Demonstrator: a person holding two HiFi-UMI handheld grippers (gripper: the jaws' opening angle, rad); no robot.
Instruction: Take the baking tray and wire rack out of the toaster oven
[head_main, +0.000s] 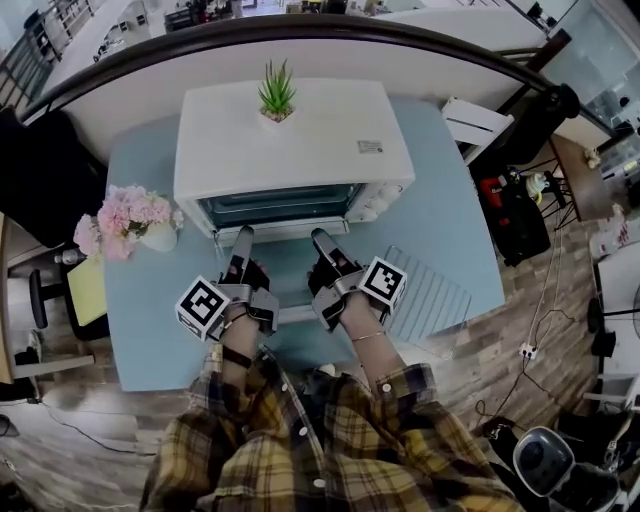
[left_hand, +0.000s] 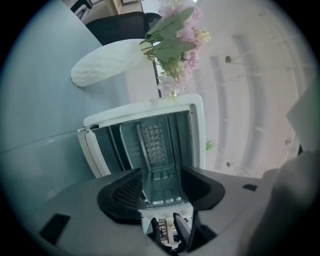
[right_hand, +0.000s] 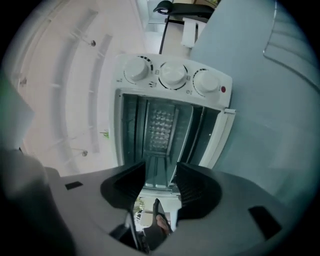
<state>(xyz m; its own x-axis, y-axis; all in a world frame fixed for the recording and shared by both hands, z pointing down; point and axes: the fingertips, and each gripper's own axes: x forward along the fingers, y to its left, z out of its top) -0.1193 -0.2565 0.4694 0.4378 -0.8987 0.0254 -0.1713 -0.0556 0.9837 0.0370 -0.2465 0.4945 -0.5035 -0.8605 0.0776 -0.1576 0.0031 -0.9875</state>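
A white toaster oven (head_main: 290, 140) stands at the back of the light blue table (head_main: 150, 310) with its door (head_main: 280, 231) folded down. Its dim cavity (left_hand: 155, 140) faces both gripper views; I cannot tell a tray or rack apart inside it. My left gripper (head_main: 242, 238) and right gripper (head_main: 322, 240) point level at the oven mouth, side by side just in front of the door. Both stand open with nothing between the fingers. A ribbed metal rack (head_main: 432, 295) lies flat on the table to the right of my right gripper. The right gripper view shows three control knobs (right_hand: 172, 75).
A small potted plant (head_main: 277, 95) sits on the oven's top. A white vase of pink flowers (head_main: 128, 222) stands left of the oven, close to my left gripper. A white chair (head_main: 475, 125) is at the table's far right. Bags and cables lie on the wooden floor at the right.
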